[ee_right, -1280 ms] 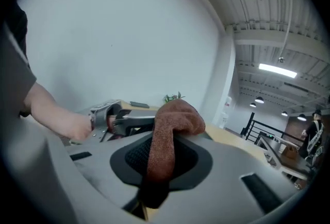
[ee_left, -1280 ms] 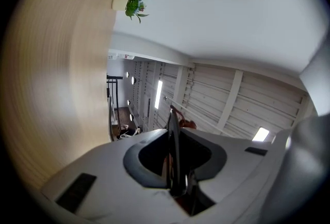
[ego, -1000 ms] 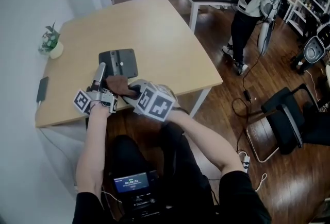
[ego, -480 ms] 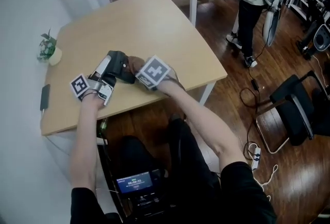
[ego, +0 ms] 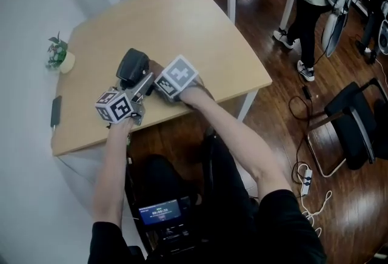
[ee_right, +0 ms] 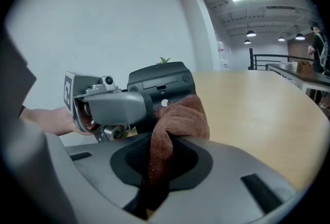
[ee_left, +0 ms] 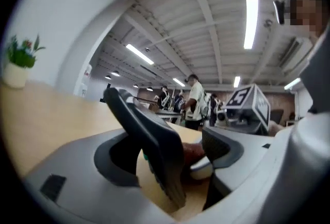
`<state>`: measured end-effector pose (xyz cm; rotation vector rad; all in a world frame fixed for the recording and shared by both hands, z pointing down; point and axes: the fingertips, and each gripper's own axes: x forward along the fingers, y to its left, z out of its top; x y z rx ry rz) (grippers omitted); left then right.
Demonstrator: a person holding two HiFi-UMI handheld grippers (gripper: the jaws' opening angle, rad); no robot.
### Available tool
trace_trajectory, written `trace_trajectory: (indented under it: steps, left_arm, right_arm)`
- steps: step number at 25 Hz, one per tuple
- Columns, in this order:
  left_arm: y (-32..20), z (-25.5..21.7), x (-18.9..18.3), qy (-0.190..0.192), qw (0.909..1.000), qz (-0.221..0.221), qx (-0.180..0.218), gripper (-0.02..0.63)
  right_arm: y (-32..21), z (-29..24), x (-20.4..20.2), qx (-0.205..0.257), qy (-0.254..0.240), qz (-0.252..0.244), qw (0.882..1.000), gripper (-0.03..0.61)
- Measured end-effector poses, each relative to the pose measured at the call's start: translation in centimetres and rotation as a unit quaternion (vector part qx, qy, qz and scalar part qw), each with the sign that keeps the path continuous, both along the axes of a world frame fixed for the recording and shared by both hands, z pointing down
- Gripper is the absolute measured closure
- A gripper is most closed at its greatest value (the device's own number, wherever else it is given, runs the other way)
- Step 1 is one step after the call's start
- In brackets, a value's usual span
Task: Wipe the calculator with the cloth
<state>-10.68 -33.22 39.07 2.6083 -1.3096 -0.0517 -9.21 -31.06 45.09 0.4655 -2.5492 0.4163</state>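
Leaning steeply upward, calculator [ee_left: 151,138] sits between opening left tongs [ee_left: 172,162]; right tongs [ee_right: 161,167] clench cloth [ee_right: 179,119].

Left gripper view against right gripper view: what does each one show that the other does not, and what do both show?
Only the left gripper view: the left gripper's opening jaws, apart around the calculator standing on edge, and the plant's pot. Only the right gripper view: the right gripper shut on the cloth. Both: calculator, brown cloth, wooden table.
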Motion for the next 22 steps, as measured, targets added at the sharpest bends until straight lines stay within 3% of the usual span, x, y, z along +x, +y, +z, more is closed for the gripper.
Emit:
trace_trajectory:
  steps: [2, 6, 9, 11, 14, 16, 18, 22]
  left_arm:
    - [-0.1, 1.3, 0.0, -0.048, 0.9988, 0.0, -0.013, 0.256]
    - [-0.5, 2.0, -1.1, -0.079, 0.9966, -0.017, -0.019, 0.337]
    - [-0.5, 2.5, -0.9, -0.103, 0.9945, -0.007, -0.018, 0.356]
    - [-0.4, 2.5, -0.6, -0.103, 0.9945, 0.006, -0.017, 0.359]
    - [-0.3, 2.1, -0.6, -0.094, 0.9951, 0.024, -0.017, 0.373]
    - [-0.1, 1.9, -0.7, -0.099, 0.9945, 0.033, -0.013, 0.391]
    - [0.4, 1.5, -0.3, -0.119, 0.9918, 0.047, 0.0, 0.415]
    - [1.7, -0.1, 2.1, -0.193, 0.9771, 0.079, 0.043, 0.466]
  right_arm:
    - [0.0, -0.2, 0.2, -0.008, -0.014, -0.004, 1.0, 0.52]
    - [-0.2, -1.2, 0.7, -0.042, -0.067, -0.001, 0.997, 0.52]
    - [-0.3, -1.7, 1.9, -0.048, -0.101, 0.01, 0.994, 0.52]
    - [-0.9, -2.0, 3.7, -0.034, -0.11, 0.037, 0.993, 0.52]
    - [-2.8, -3.3, 7.6, -0.012, -0.137, 0.116, 0.984, 0.52]
    - [-3.3, -5.1, 9.3, 0.022, -0.147, 0.138, 0.979, 0.52]
    - [-1.7, -8.4, 8.3, 0.081, -0.154, 0.103, 0.979, 0.52]
    - [4.7, -14.8, 2.0, 0.204, -0.138, -0.032, 0.969, 0.52]
